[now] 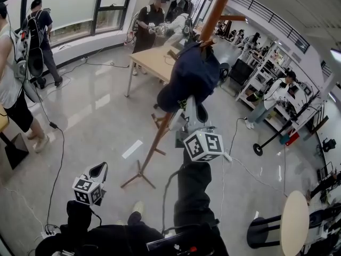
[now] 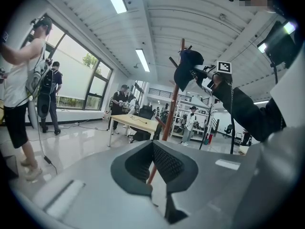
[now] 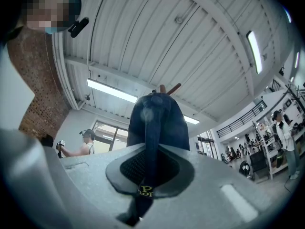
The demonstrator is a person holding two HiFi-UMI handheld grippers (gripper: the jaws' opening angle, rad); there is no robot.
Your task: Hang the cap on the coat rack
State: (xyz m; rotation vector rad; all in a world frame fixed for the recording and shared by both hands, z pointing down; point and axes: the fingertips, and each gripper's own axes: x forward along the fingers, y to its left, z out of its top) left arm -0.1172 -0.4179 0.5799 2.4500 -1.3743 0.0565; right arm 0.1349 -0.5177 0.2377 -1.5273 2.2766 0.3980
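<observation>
navy cap (image 1: 192,76) at coat rack (image 1: 216,12) | right tongs (image 3: 151,166) grasping cap | left tongs (image 2: 152,161) clenched

The only print you can read is a scrap of yellow lettering (image 3: 145,191) on the dark strap (image 3: 151,142) of the cap (image 3: 157,123), at its lower end: a "P" above a second line cut off too short to make out. Nothing else around the cap is legible to you.
</observation>
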